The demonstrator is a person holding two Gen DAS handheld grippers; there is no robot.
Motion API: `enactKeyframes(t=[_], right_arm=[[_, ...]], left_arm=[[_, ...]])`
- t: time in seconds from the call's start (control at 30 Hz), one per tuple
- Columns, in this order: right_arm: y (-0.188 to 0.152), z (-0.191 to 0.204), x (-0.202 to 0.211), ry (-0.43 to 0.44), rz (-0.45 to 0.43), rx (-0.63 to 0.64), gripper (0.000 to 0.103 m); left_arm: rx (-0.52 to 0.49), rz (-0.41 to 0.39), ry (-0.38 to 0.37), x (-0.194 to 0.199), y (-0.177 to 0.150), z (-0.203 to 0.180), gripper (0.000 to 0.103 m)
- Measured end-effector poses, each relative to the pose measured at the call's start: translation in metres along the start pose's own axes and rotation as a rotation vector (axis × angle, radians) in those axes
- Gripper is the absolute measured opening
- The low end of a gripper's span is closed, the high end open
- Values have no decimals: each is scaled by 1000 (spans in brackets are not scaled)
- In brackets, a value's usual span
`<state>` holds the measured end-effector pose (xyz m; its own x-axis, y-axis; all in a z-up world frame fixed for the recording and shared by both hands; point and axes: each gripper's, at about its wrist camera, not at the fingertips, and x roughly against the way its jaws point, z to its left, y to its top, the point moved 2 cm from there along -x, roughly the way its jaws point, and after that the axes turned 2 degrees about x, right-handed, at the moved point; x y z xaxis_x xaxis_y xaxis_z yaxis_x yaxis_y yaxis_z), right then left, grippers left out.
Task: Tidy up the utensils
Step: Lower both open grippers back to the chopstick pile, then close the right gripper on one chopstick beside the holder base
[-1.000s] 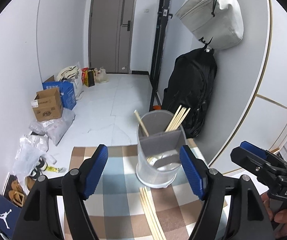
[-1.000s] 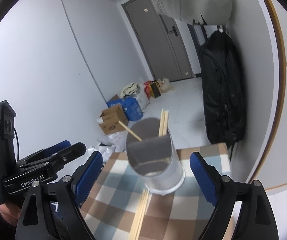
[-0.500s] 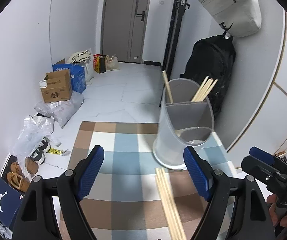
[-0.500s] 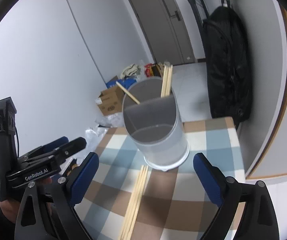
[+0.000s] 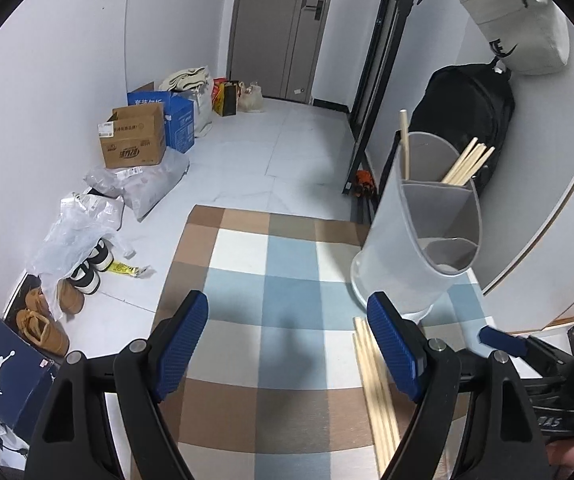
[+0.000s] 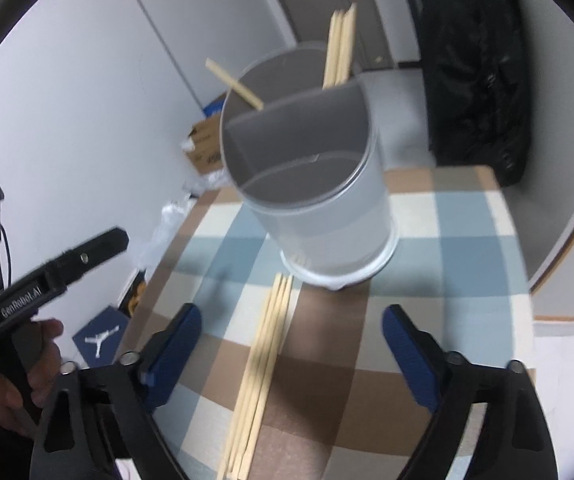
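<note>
Left wrist view: the left tool (image 5: pixel 287 338) hangs released over the checked cloth (image 5: pixel 287 272) on the bench, nothing between its two blue pads. One grey divided holder (image 5: pixel 419 236) stands at the cloth's far right, with one chopstick (image 5: pixel 405 144) leaning in its back left section and a bunch of about four chopsticks (image 5: pixel 467 162) in its back right section. A loose bundle of chopsticks (image 5: pixel 375 384), four or so, lies flat on the cloth just in front of the holder, partly behind the tool's right finger. The right tool's (image 5: pixel 503 340) blue tip shows at the right edge.

Right wrist view (blurred): the right tool (image 6: pixel 289 354) is closing, its pads apart on either side of the four flat chopsticks (image 6: pixel 265 356) and touching none. The holder (image 6: pixel 327 216) stands just beyond them. A hand (image 6: pixel 27 376) holds the left tool (image 6: pixel 67 260) at the left.
</note>
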<state>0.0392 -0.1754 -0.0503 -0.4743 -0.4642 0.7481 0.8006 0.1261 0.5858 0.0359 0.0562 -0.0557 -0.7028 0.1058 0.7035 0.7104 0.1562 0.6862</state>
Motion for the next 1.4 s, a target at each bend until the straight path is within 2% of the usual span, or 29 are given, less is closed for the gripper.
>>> enactKeyframes(t=[0.1, 0.2, 0.27, 0.3, 0.33, 0.8, 0.97, 1.17, 1.4], right_arm=[[-5, 2, -18, -1, 75, 8, 63], [-10, 4, -31, -16, 117, 19, 53], [-10, 6, -38, -19, 130, 28, 51], [-10, 7, -40, -24, 131, 33, 43], [-9, 7, -44, -31, 134, 40, 40], [-9, 12, -80, -76, 198, 85, 22], [-8, 22, -85, -127, 188, 150, 19], [-8, 31, -88, -147, 201, 199, 3], [-13, 31, -86, -147, 225, 199, 1]], left_arm=[[6, 13, 10, -4, -1, 5, 78], [12, 20, 19, -6, 0, 10, 78], [20, 26, 19, -8, 0, 12, 78], [24, 31, 19, -9, -1, 13, 78], [28, 41, 17, -11, -1, 14, 78], [53, 86, 25, -19, -2, 27, 78], [75, 88, 29, -19, -2, 30, 78], [70, 97, 40, -23, -3, 30, 78], [49, 94, 51, -23, -6, 24, 78]])
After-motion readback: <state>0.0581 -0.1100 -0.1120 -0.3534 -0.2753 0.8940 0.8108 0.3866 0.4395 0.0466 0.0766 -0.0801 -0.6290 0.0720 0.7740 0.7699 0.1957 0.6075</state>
